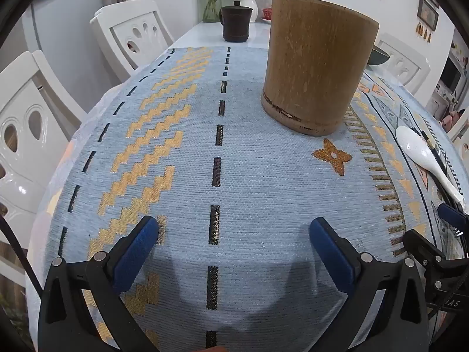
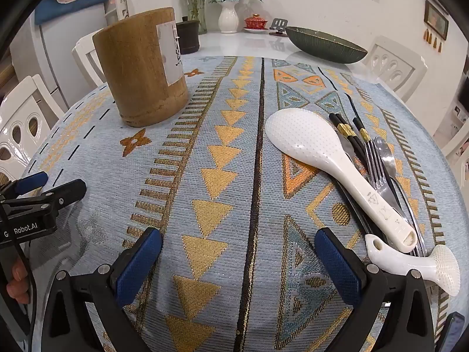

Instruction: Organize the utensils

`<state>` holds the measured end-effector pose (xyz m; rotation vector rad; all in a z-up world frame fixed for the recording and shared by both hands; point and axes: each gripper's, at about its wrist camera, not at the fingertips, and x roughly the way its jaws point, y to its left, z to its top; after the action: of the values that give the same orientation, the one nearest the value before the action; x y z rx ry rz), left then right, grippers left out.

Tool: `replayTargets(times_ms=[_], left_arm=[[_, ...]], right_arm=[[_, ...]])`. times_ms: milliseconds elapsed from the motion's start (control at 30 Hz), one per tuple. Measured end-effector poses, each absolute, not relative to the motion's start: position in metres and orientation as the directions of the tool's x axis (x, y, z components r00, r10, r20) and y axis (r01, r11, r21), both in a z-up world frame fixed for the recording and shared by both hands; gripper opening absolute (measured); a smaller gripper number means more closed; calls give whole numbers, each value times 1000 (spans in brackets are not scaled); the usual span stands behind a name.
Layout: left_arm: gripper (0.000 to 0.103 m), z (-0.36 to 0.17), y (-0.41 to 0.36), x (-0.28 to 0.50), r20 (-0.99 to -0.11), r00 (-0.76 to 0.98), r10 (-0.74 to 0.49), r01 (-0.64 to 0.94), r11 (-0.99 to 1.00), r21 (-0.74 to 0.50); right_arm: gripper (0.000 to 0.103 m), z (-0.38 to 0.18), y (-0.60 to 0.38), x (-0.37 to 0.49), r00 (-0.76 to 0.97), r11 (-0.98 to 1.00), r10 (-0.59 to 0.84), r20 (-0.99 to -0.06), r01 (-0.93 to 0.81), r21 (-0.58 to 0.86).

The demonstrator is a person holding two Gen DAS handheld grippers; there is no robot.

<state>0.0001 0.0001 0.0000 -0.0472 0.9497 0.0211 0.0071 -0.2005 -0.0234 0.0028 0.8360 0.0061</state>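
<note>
utensils [image 2: 378, 173] heaped by cloth's right edge, bamboo holder [image 2: 143, 73] well apart.

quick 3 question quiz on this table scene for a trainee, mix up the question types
1. True or false: the black chopsticks already stand in the bamboo holder.
2. Which lies on top of the utensil pile? A) white rice paddle B) fork C) a glass
3. Fill in: both the left gripper and the right gripper are ____ and hold nothing.

Key
1. False: they lie on the tablecloth beside the paddle.
2. A
3. open
</note>
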Motion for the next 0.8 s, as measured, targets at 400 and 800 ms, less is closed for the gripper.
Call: replayTargets(times_ms=[400, 800], left_arm=[[103, 1, 6, 0, -814, 581, 9, -38, 999, -17], [103, 1, -1, -1, -814, 580, 20, -40, 999, -4]], right_arm=[[103, -23, -199, 8, 673, 1000, 17, -740, -5, 19], [103, -24, -199, 7, 673, 1000, 18, -740, -6, 20]])
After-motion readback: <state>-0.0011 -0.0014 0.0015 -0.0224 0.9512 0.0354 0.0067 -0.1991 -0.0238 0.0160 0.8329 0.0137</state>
